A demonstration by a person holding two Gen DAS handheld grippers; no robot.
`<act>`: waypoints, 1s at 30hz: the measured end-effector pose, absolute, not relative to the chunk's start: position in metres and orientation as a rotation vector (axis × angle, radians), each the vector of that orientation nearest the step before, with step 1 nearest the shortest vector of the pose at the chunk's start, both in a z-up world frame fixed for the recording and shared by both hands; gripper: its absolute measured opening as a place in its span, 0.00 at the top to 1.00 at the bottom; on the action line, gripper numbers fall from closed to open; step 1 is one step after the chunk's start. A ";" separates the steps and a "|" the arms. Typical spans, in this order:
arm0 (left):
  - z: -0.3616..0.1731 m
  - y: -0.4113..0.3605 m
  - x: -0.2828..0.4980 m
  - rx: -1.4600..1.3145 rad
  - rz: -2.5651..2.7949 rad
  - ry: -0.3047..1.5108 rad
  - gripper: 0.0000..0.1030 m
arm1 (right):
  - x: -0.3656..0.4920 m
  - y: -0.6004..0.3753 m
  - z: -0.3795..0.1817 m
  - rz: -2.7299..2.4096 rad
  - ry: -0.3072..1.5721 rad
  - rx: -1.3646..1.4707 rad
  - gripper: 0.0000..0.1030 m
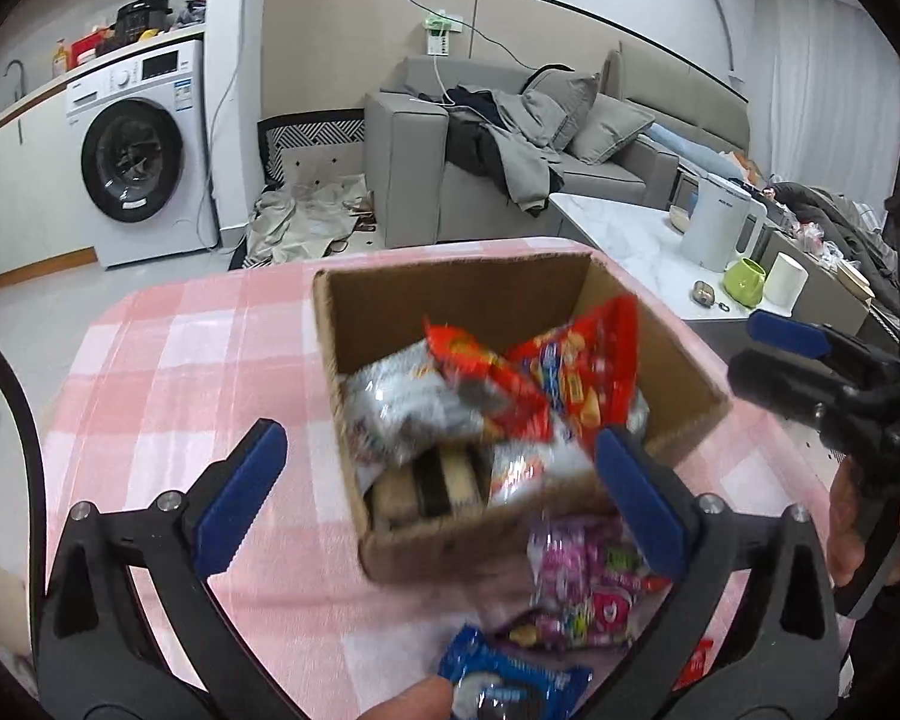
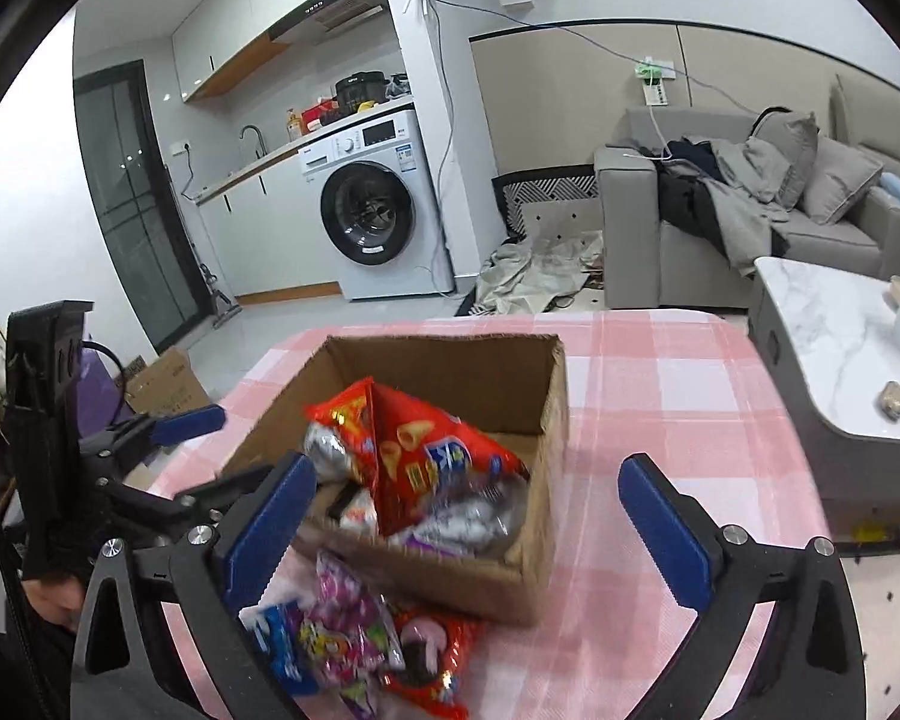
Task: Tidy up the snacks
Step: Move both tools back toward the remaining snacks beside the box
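Left wrist view: the left gripper (image 1: 438,504) tilts down over a table with a pink checked cloth (image 1: 168,396), its blue pads spread wide with nothing pressed between them. Ahead sits an open cardboard box (image 1: 450,294) holding red snack bags (image 1: 546,378) and silvery packets (image 1: 408,402). A pink packet (image 1: 582,588) and a blue packet (image 1: 510,684) lie on the cloth just in front of the box. At the right edge, a hand (image 1: 870,522) grips the handle of the right gripper (image 1: 810,354), which points toward the box.

Right wrist view: the right gripper (image 2: 468,522) also tilts down, its pads wide apart and empty. The box (image 2: 546,564) lies between them. A loose pile of packets (image 2: 360,642) rests on the cloth against the box's near wall. The left gripper (image 2: 180,456) reaches in from the left, jaws spread.
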State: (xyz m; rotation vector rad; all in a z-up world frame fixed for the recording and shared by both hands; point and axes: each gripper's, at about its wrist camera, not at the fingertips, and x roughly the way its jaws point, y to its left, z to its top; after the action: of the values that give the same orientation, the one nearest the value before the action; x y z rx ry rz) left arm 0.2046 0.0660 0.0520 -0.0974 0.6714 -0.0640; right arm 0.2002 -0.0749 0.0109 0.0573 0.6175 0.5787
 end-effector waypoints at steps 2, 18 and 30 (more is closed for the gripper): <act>0.050 0.068 0.187 -0.105 -0.059 0.672 0.01 | 0.190 -0.078 0.011 0.570 0.613 0.040 0.01; 0.033 0.071 0.112 -0.097 -0.021 0.701 0.01 | 0.131 -0.075 -0.012 0.588 0.677 0.002 0.00; 0.017 0.064 0.099 -0.068 -0.030 0.751 0.01 | 0.114 -0.081 -0.051 0.581 0.774 0.001 0.00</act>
State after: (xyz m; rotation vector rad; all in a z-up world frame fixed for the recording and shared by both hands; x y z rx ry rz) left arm 0.0991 0.0642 0.0174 -0.0677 0.7513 -0.0299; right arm 0.1139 -0.0813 -0.0513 0.0007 0.7745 0.5811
